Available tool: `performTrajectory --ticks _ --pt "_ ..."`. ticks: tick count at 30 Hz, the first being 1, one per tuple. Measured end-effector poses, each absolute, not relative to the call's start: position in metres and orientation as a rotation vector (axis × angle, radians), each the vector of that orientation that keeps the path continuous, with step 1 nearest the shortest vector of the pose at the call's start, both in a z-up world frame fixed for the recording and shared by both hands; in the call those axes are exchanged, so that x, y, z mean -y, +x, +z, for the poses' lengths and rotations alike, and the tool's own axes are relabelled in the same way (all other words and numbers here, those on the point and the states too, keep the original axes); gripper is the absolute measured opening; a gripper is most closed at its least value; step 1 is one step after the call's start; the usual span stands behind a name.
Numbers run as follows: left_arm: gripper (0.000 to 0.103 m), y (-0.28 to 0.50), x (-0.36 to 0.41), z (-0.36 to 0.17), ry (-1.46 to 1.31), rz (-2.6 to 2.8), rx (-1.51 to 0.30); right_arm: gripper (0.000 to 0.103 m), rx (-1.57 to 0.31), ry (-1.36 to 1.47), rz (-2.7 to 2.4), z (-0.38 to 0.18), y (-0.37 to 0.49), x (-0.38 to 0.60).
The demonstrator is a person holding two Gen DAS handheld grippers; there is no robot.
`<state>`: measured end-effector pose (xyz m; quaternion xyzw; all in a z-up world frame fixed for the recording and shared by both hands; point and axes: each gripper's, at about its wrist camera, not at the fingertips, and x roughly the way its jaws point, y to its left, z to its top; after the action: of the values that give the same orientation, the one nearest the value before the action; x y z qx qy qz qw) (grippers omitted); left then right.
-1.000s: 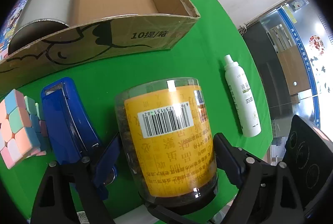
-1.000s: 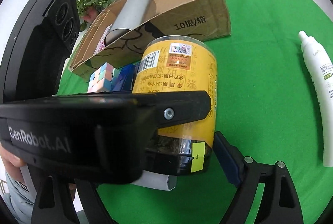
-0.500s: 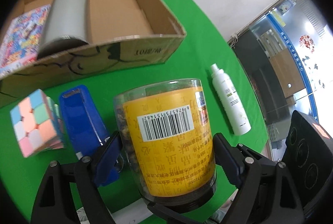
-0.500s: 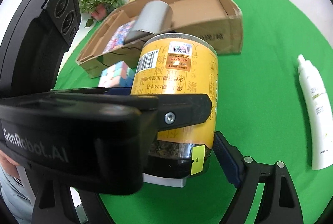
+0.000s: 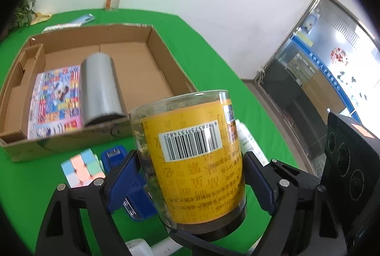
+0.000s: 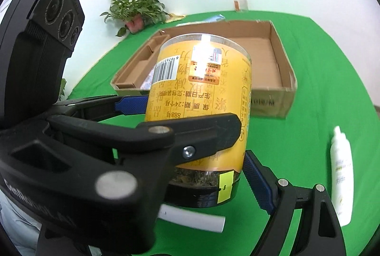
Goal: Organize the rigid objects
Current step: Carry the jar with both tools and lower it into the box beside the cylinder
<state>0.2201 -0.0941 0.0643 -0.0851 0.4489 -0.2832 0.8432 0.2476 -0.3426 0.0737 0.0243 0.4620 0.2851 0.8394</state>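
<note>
A clear jar [image 5: 199, 156] with a yellow label and a black lid hangs tilted above the green table, its lid end toward both cameras. My left gripper [image 5: 190, 161] is shut on it, one blue pad pressed on each side. My right gripper [image 6: 190, 175] grips the lid end: its right pad [image 6: 256, 182] lies against the black lid, while its other finger is hidden behind the left gripper. Beyond the jar [image 6: 201, 99] stands the open cardboard box [image 5: 166, 61], which holds a silver cylinder [image 5: 99, 87] and a colourful booklet [image 5: 54, 99].
On the green cloth in front of the box lie a pastel puzzle cube [image 5: 80, 165] and a blue stapler [image 5: 116, 153]. A white spray bottle [image 6: 340, 172] lies to the right, and a white tube [image 6: 192, 218] lies under the jar. A potted plant [image 6: 135, 8] stands at the back.
Both grippers have risen with the jar and tipped their view upward. The box's inside, the back of the table and the wall now show; the cube and stapler sit lower and smaller.
</note>
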Motion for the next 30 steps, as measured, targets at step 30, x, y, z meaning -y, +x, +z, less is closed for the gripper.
performTrajectory --ticks 30 --pt "0.087 0.383 0.098 0.053 -0.275 -0.568 -1.083 0.085 -1.109 0.027 0.623 0.076 0.437 0.305"
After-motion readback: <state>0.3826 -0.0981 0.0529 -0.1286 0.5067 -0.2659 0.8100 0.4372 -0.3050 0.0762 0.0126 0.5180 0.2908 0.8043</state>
